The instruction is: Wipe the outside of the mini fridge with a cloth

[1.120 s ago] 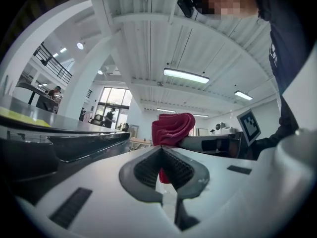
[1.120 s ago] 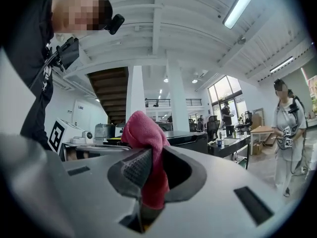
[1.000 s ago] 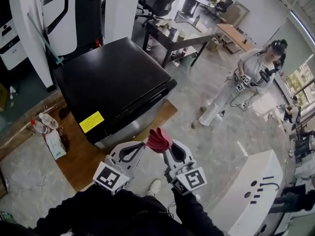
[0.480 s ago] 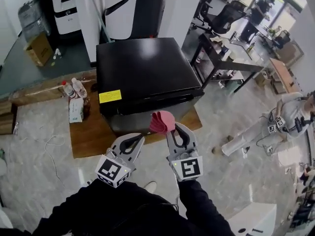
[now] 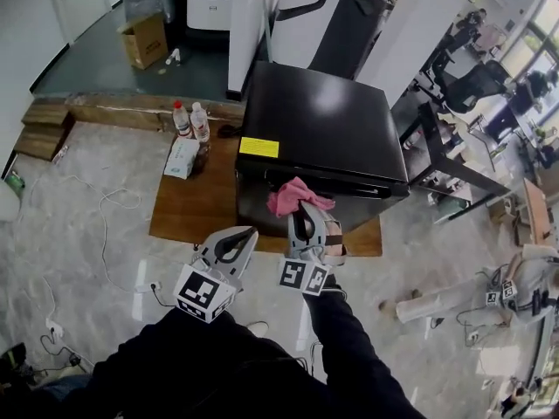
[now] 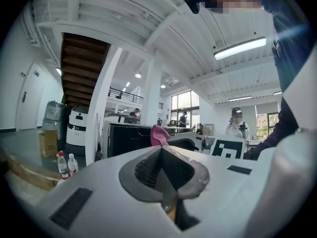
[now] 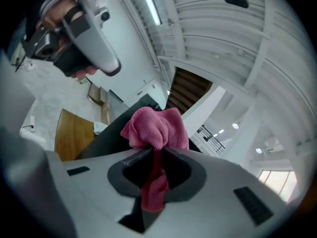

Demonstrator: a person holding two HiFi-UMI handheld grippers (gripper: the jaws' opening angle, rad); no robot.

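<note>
Since half a second ago my right tongs (image 5: 304,208) have carried the pink cloth (image 5: 296,195) forward, from below the door up to the near top edge of the mini fridge (image 5: 323,125); my head has swung as well, so the fridge now sits right of centre in the head view; the right tongs are clamped on the cloth, a bunched wad bulging out past the tips and a tail hanging back between the jaws; whether the wad presses on the door edge I cannot tell; my left tongs (image 5: 245,235) hover just left of the right ones, jaws closed together with nothing between them, short of the fridge and pointing at it; the fridge is black with a glossy top, and a yellow label (image 5: 258,147) lies at its near left corner; it stands on a wooden platform (image 5: 194,209) on the pale marble floor (image 5: 96,234); on the platform's far left corner stand two plastic bottles (image 5: 190,120), with a white packet (image 5: 181,158) just near of them; farther off to the left a cardboard box (image 5: 146,40) sits on the dark floor; right of the fridge stands a dark desk (image 5: 441,151), and near right, well apart from the fridge, a person in light clothes (image 5: 476,297) is on the floor.
</note>
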